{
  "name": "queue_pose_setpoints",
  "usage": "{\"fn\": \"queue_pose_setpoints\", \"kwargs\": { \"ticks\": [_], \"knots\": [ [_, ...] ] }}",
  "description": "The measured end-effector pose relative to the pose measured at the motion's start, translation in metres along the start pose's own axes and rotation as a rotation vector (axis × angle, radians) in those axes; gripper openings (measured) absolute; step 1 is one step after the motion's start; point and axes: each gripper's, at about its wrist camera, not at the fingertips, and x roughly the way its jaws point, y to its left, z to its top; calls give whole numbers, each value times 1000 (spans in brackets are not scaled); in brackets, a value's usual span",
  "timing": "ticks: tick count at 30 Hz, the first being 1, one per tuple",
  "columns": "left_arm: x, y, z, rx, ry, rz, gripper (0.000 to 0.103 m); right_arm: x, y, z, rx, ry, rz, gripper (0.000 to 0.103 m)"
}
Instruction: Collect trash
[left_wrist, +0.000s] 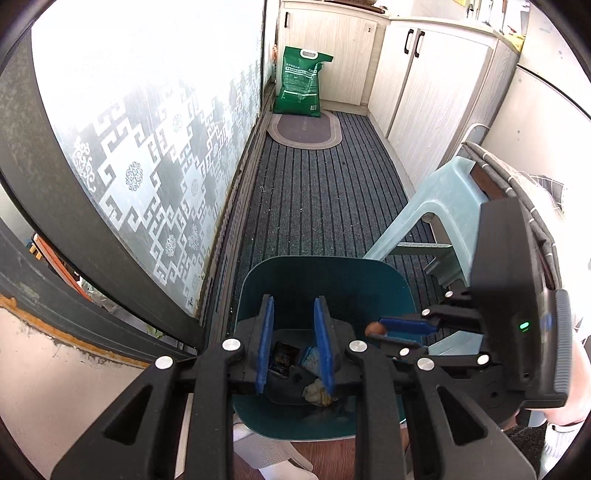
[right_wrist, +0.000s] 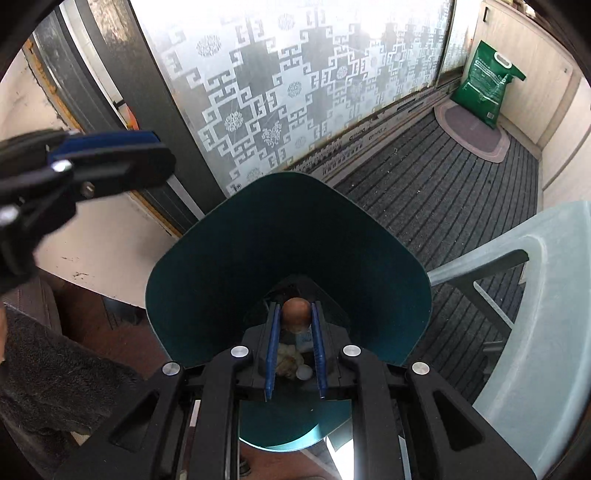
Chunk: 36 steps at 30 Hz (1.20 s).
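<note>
At the bottom centre of the right wrist view, the right gripper (right_wrist: 295, 314) is clamped on a brown ball (right_wrist: 294, 312), its blue pads pressing both sides, directly over the mouth of the teal bin (right_wrist: 229, 236). Below the ball, crumpled paper (right_wrist: 288, 360) and a white cap (right_wrist: 305, 373) lie on the bin floor. In the left wrist view, the left gripper (left_wrist: 294, 308) hangs over the same bin with its jaws apart and nothing between them; a dark wrapper (left_wrist: 282, 356) and a paper wad (left_wrist: 317, 392) show beneath. The right gripper enters at lower right of that frame, the ball at its tip. A pale plastic chair (left_wrist: 436, 206) stands just right of the bin on striped matting (left_wrist: 317, 192). At frame top, a green sack (left_wrist: 301, 83) leans against a cabinet (left_wrist: 340, 40) behind an oval mat (left_wrist: 304, 129). Patterned frosted glass (left_wrist: 155, 140) fills the left.
</note>
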Motion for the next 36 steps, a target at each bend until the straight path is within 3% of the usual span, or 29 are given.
{"fn": "queue_pose_setpoints", "kwargs": {
  "ticks": [6, 17, 27, 31, 33, 34, 36],
  "knots": [
    [-20, -3, 8, -1, -49, -17, 24, 21, 3, -11, 3, 65, -17, 17],
    [-65, -20, 9, 47, -145, -20, 24, 11, 20, -29, 5, 49, -2, 17],
    [-115, -28, -12, 40, -239, -33, 34, -70, 43, -36, -28, -136, -35, 17],
    [-127, -32, -26, 45, -269, -41, 45, -108, 42, -42, -7, -216, -63, 18],
    [-130, -35, -33, 48, -274, -36, 47, -127, 41, -47, 14, -256, -77, 25],
    [-132, -37, -35, 53, -278, -31, 48, -136, 37, -48, 27, -276, -85, 34],
    [-136, -40, -42, 59, -292, -24, 59, -154, 34, -58, 46, -329, -94, 43]
  ]
}}
